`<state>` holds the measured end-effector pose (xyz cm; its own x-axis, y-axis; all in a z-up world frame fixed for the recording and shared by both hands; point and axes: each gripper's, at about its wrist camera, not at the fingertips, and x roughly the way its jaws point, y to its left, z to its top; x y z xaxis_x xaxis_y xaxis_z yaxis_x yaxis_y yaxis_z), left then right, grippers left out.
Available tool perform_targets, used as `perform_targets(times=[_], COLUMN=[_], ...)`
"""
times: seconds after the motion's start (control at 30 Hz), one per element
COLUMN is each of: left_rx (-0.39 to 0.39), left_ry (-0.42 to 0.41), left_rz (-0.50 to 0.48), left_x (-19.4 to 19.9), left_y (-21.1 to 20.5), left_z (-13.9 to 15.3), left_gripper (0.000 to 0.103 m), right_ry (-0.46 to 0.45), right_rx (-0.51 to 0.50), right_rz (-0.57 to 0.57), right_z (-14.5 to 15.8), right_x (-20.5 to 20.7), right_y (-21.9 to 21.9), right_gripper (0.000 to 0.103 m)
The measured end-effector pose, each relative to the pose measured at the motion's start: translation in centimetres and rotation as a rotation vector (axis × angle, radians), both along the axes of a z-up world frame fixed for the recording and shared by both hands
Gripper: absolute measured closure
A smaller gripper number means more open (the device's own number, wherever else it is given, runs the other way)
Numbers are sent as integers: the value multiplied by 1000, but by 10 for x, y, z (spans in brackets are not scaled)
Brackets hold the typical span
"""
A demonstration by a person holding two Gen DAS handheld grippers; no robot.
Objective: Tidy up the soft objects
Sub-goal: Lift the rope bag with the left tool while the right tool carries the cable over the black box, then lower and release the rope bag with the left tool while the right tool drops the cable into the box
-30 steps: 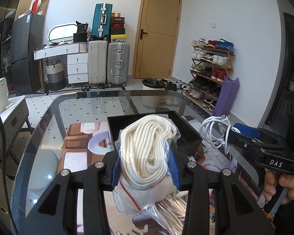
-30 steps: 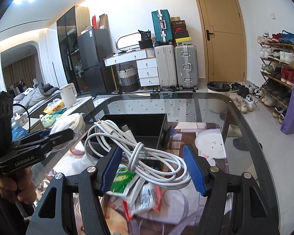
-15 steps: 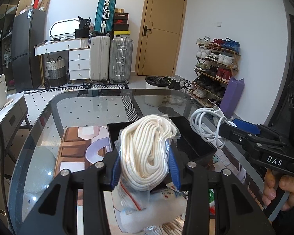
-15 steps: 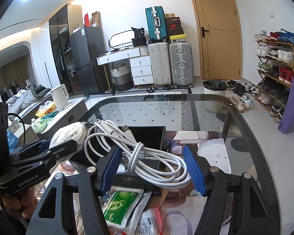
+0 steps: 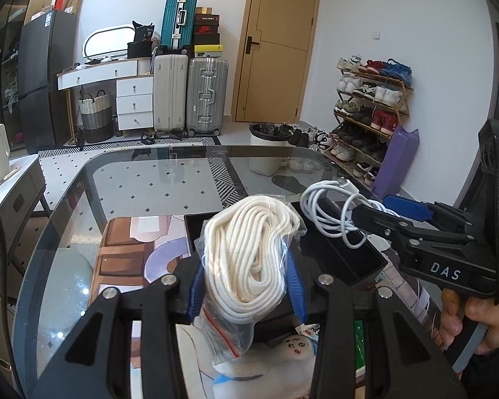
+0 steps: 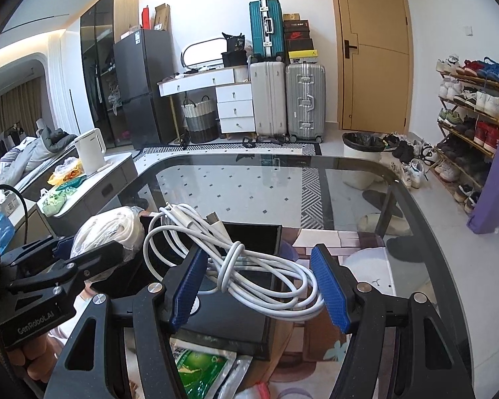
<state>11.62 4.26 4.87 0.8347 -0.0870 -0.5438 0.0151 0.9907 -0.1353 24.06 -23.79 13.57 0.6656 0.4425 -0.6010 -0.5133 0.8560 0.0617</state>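
Note:
My left gripper [image 5: 246, 286] is shut on a clear zip bag of coiled white rope [image 5: 249, 249] and holds it over the near left part of a black open box [image 5: 352, 259]. The bag also shows in the right wrist view [image 6: 106, 229]. My right gripper [image 6: 259, 286] is shut on a coiled white charging cable [image 6: 236, 259] and holds it above the same box [image 6: 249, 316]. In the left wrist view the cable [image 5: 329, 212] hangs over the box's right side, with the right gripper [image 5: 376, 216] behind it.
The box stands on a glass table [image 5: 133, 186]. Soft packets lie near me: a green packet [image 6: 199, 372] and a white plush item [image 5: 276, 362]. A trash bin [image 5: 269, 146], shoe rack [image 5: 369, 99] and suitcases [image 5: 189, 89] stand beyond the table.
Both grippers have risen and moved forward over the black box with their loads still held. The loose packets have dropped lower in both views.

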Motion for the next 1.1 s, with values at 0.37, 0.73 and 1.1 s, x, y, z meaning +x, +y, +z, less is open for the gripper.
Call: perform_targets(times=[0.37,0.73,1.1], left_rx=[-21,-39,-37], left_ry=[9,-8,4], left_rz=[19,40,4], left_x=[16,25,32], left_y=[4,18,13], left_z=[0,8,5], left_gripper=[63,62,62], right_ry=[-29,-62,-66], right_rx=[-78,-142,-124], right_rz=[9,174,242], right_z=[-11,-21,-25], right_x=[9,-8,-13], right_y=[20,38,39], right_gripper=[37,37,27])
